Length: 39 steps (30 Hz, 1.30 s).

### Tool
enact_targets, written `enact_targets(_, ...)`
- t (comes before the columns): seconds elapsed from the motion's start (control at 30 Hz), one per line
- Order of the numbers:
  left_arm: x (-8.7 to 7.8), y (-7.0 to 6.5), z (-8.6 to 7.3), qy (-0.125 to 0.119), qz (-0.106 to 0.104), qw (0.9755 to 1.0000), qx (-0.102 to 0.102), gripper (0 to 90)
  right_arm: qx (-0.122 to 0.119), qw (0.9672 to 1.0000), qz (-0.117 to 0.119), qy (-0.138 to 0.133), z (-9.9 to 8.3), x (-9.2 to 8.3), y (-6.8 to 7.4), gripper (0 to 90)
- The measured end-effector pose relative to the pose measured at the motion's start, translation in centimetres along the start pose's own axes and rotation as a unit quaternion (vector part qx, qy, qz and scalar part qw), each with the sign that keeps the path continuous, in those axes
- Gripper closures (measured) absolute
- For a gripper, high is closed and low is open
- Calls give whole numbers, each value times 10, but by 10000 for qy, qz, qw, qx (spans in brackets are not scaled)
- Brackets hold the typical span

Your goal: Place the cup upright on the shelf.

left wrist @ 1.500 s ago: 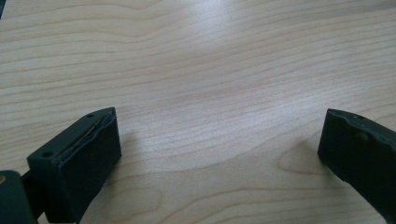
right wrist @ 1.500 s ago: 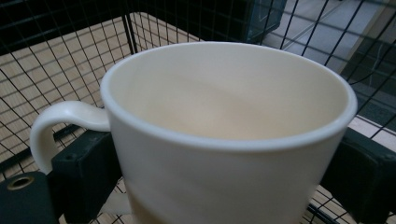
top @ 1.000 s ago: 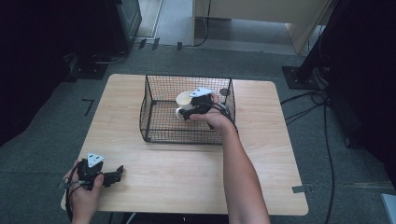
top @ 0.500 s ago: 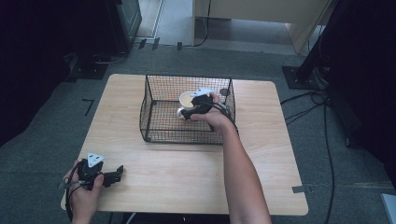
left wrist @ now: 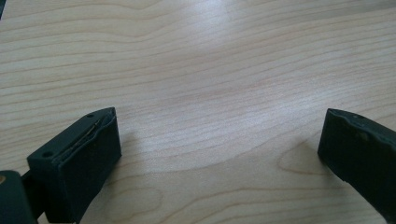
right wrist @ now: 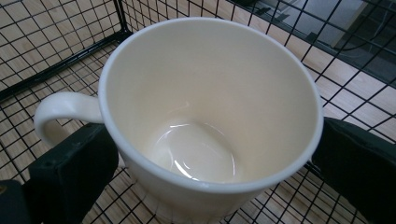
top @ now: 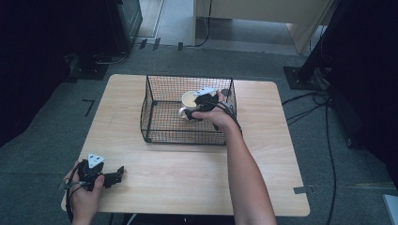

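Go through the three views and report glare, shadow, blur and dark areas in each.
High view: soft and slightly blurred, surroundings nearly black, the light wooden table evenly lit. Left gripper view: a pale sheen across the wood grain, faint shadows beside the open left tool. Right gripper view: small bright highlights in the bottom of the cream ceramic mug, inside the black wire basket; the right tool reads dark against it.

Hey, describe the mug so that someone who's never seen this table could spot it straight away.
On the wooden table stands a black wire basket, toward the far edge. Inside it, in the right half, the right tool has its jaws on either side of the mug. It is cream white, empty and glossy, with a loop handle, the one pale thing among black wire.
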<state>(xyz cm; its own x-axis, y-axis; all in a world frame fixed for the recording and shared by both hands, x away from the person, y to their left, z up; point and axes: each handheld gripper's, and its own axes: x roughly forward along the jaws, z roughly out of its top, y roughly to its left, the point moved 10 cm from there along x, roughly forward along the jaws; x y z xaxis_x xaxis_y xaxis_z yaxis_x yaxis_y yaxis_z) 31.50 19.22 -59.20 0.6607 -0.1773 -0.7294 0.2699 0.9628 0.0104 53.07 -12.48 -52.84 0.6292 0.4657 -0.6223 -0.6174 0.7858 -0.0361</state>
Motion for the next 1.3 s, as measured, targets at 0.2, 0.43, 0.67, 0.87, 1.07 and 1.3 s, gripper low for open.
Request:
enact_targets(0.2,0,0,0,0,1,10000,0,0,-145,9999,-60,-8,2,-7,0,7)
enact_targets(0.43,0,0,0,7,1,10000,9,0,-183,9995,-47,-249,12,-17,5,7)
enact_targets(0.67,0,0,0,4,2,10000,8,0,-93,9984,-16,-557,25,-29,8,8)
enact_targets(0.87,0,0,0,2,1,10000,3,0,47,9969,-134,-779,34,-43,11,15)
enact_targets(1.07,0,0,0,3,2,10000,8,0,262,9940,-161,-1046,44,-67,15,24)
enact_targets(1.3,0,0,0,3,2,10000,5,0,414,9900,-244,-1329,53,-100,20,33)
